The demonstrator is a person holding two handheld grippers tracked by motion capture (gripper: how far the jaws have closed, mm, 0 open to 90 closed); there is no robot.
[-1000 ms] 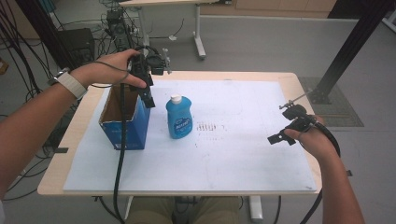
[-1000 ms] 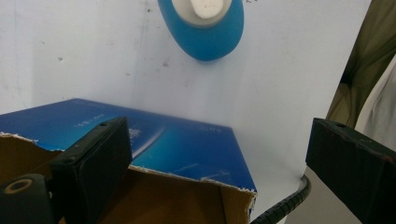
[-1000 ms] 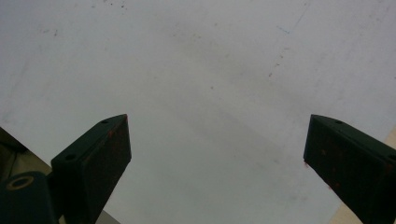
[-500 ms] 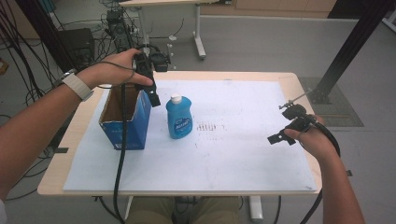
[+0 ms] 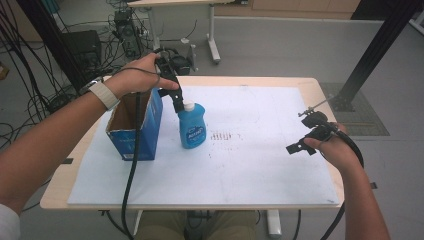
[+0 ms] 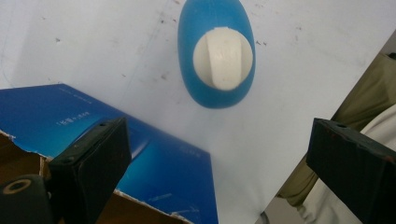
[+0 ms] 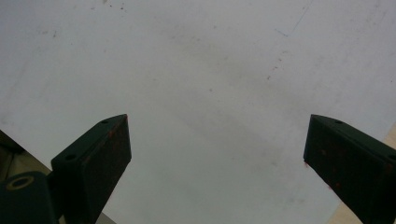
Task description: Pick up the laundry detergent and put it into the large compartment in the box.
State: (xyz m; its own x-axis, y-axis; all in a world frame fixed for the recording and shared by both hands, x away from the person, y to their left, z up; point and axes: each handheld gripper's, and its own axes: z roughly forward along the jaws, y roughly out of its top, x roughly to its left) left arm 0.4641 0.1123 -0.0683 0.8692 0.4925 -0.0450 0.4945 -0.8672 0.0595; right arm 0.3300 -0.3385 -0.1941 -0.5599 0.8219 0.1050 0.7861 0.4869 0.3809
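Observation:
A blue bottle (image 5: 192, 127) with a white cap stands upright on the white sheet (image 5: 240, 150), just right of an open blue cardboard box (image 5: 137, 125). My left gripper (image 5: 176, 100) hangs just above and to the left of the cap, over the box's right edge. In the left gripper view the jaws stand wide apart with nothing between them, looking down on the bottle (image 6: 216, 51) and the box (image 6: 93, 135). My right gripper (image 5: 305, 135) rests low near the table's right edge, open over the bare sheet (image 7: 210, 93).
The wooden table edge (image 5: 320, 87) rims the sheet. A black cable (image 5: 134, 165) trails from the left gripper across the box and off the front. Cables and equipment (image 5: 125, 30) lie on the floor behind, with a black post (image 5: 370, 55) at the right.
My left gripper has moved rightward from above the box's back edge toward the bottle's cap. The right gripper has stayed in place.

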